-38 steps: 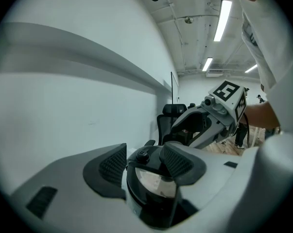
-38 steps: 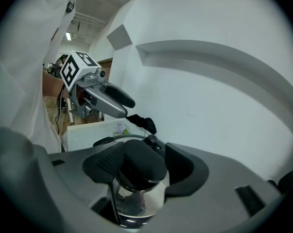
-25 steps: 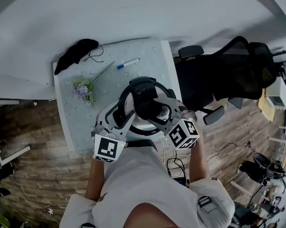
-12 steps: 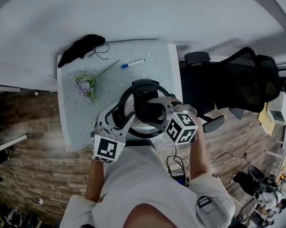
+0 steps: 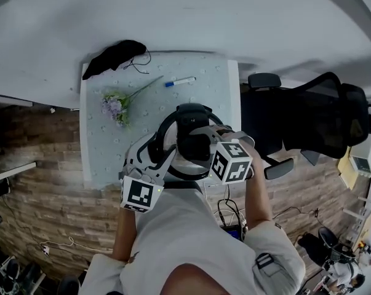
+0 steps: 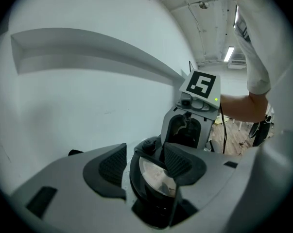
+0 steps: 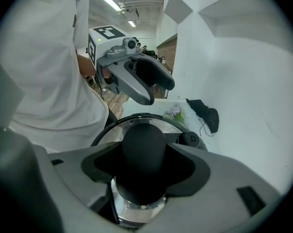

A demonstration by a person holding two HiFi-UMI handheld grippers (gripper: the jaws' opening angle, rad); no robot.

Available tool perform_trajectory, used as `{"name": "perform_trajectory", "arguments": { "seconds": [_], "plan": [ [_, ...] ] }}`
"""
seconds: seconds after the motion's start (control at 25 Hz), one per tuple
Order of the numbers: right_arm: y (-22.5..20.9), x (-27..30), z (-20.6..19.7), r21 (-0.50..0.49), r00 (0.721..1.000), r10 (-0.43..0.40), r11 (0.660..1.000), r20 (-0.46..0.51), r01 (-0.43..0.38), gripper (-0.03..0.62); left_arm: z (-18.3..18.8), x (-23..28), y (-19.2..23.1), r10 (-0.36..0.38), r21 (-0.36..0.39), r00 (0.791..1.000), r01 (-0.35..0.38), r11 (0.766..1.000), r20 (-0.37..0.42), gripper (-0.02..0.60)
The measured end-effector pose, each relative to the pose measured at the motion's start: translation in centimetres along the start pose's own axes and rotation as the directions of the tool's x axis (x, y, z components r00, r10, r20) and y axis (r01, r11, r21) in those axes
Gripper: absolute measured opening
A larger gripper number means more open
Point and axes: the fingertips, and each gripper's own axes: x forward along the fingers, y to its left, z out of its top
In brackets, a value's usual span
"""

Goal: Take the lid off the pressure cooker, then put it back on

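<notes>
The pressure cooker (image 5: 173,165) stands near the front edge of the pale table (image 5: 99,152). Its shiny lid (image 7: 118,130) has a black rim and a rounded black knob (image 7: 144,152). My right gripper (image 7: 144,173) points steeply down over the lid and is shut on that knob; its jaws have just eased open slightly, with the knob still between the pads. My left gripper (image 6: 145,166) sits at the cooker's left side, its jaws closed on the black side handle (image 6: 153,205) below the lid's rim. A small black valve (image 6: 149,145) shows on the lid.
A bunch of purple flowers (image 5: 113,107), a blue marker (image 5: 180,81) and a black cloth (image 5: 114,57) lie on the far half of the table. A black office chair (image 5: 308,121) stands close on the right. Cables (image 5: 231,217) lie on the wood floor.
My right gripper has tipped further down over the knob and its marker cube has shifted a little left. The left gripper has stayed put at the cooker's side.
</notes>
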Motion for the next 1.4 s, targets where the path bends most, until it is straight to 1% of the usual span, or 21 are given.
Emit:
{"name": "perform_trajectory", "arguments": {
  "seconds": [0.24, 0.36, 0.52, 0.72, 1.12, 1.24, 1.4],
  "plan": [
    [0.1, 0.6, 0.1, 0.036, 1.0, 0.017, 0.999, -0.02, -0.016, 0.287, -0.3, 0.3, 0.2, -0.022, 0.002, 1.0, 0.022, 1.0, 0.005, 0.239],
    [0.1, 0.7, 0.1, 0.052, 0.999, 0.022, 0.998, -0.024, -0.021, 0.286, -0.2, 0.7, 0.5, -0.053, 0.005, 0.998, 0.053, 0.999, 0.017, 0.238],
    [-0.1, 0.7, 0.2, 0.06, 1.0, 0.012, 0.998, 0.002, -0.012, 0.283, -0.3, 1.5, 0.6, -0.095, 0.011, 0.995, 0.095, 0.995, 0.019, 0.236],
    [-0.1, 0.6, 0.2, 0.069, 1.0, 0.001, 0.998, -0.003, -0.001, 0.282, 0.0, 2.0, 0.8, -0.134, 0.026, 0.991, 0.133, 0.991, 0.024, 0.233],
    [-0.5, 0.5, 0.2, 0.169, 0.998, -0.062, 0.984, -0.006, 0.062, 0.282, -0.1, 2.7, 0.8, -0.185, 0.03, 0.982, 0.185, 0.982, 0.025, 0.23],
    [-0.8, 0.5, 0.2, 0.22, 0.995, -0.094, 0.971, -0.01, 0.094, 0.282, -0.5, 2.6, 0.8, -0.199, 0.025, 0.98, 0.199, 0.98, 0.019, 0.23],
    [-1.1, 0.5, 0.1, 0.283, 0.991, -0.135, 0.95, -0.018, 0.134, 0.282, -0.2, 2.6, 1.1, -0.206, 0.036, 0.978, 0.205, 0.978, 0.028, 0.23]
  ]
}}
